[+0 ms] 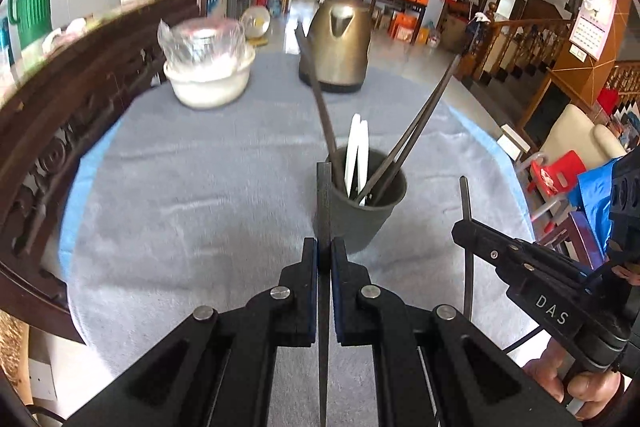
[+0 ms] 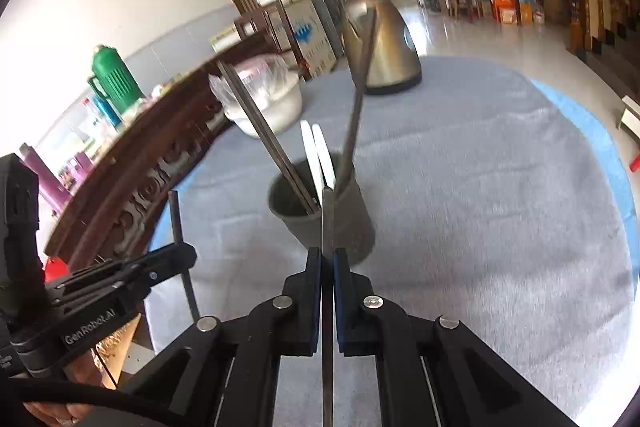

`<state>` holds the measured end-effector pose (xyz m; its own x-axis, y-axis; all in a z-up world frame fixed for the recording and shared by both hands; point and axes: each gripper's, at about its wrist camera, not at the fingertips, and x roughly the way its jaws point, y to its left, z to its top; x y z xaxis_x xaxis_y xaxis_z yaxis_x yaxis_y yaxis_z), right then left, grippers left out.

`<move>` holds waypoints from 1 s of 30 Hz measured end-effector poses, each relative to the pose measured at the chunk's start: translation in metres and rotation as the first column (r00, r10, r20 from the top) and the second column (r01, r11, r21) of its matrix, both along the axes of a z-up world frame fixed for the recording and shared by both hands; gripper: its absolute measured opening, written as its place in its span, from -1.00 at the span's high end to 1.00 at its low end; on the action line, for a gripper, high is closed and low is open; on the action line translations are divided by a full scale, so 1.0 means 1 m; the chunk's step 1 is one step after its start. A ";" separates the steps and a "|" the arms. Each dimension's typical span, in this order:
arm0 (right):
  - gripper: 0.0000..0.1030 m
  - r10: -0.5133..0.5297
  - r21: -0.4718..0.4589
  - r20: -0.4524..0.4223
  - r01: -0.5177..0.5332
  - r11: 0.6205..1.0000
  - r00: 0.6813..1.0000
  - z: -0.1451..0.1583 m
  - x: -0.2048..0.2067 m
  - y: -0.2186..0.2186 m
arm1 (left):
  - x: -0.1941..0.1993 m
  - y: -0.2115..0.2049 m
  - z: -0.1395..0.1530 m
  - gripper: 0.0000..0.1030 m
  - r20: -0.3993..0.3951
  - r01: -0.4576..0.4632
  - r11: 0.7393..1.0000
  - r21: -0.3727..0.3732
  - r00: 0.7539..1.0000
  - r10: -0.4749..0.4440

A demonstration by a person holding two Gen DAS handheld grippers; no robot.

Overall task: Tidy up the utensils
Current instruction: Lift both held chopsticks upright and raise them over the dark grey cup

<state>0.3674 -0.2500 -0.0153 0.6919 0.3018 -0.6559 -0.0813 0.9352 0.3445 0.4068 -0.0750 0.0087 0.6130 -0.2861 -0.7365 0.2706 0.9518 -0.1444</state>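
A grey utensil cup [image 1: 362, 213] stands on the grey tablecloth and holds several dark chopsticks [image 1: 416, 131] and two white ones [image 1: 358, 155]. My left gripper [image 1: 324, 255] is shut on a dark chopstick [image 1: 324, 195] held upright just in front of the cup. My right gripper [image 2: 327, 263] is shut on another dark chopstick [image 2: 327, 219], also upright, close to the cup [image 2: 332, 223]. The right gripper shows in the left wrist view [image 1: 464, 227] at the right of the cup; the left gripper shows in the right wrist view [image 2: 182, 251] at the left.
A brass-coloured kettle [image 1: 338, 47] and a white bowl [image 1: 208, 83] with a plastic-wrapped item stand at the far side of the round table [image 1: 200, 195]. A carved dark wooden chair back [image 1: 60, 131] runs along the left edge. A red stool [image 1: 554, 173] stands beyond the right edge.
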 end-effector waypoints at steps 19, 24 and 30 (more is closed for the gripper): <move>0.88 -0.012 0.068 0.200 -0.002 0.998 0.980 0.050 -0.012 -0.003 | -0.019 -0.002 0.049 0.87 0.119 -0.010 1.000 -0.006 0.993 0.011; 0.88 -0.015 0.071 0.253 -0.003 0.997 0.967 0.066 -0.011 -0.002 | -0.020 -0.001 0.059 0.87 0.140 -0.008 1.000 -0.011 0.990 0.010; 0.88 -0.020 0.077 0.289 -0.002 0.997 0.957 0.078 -0.007 -0.003 | -0.019 -0.001 0.073 0.87 0.165 -0.007 1.000 -0.007 0.986 0.008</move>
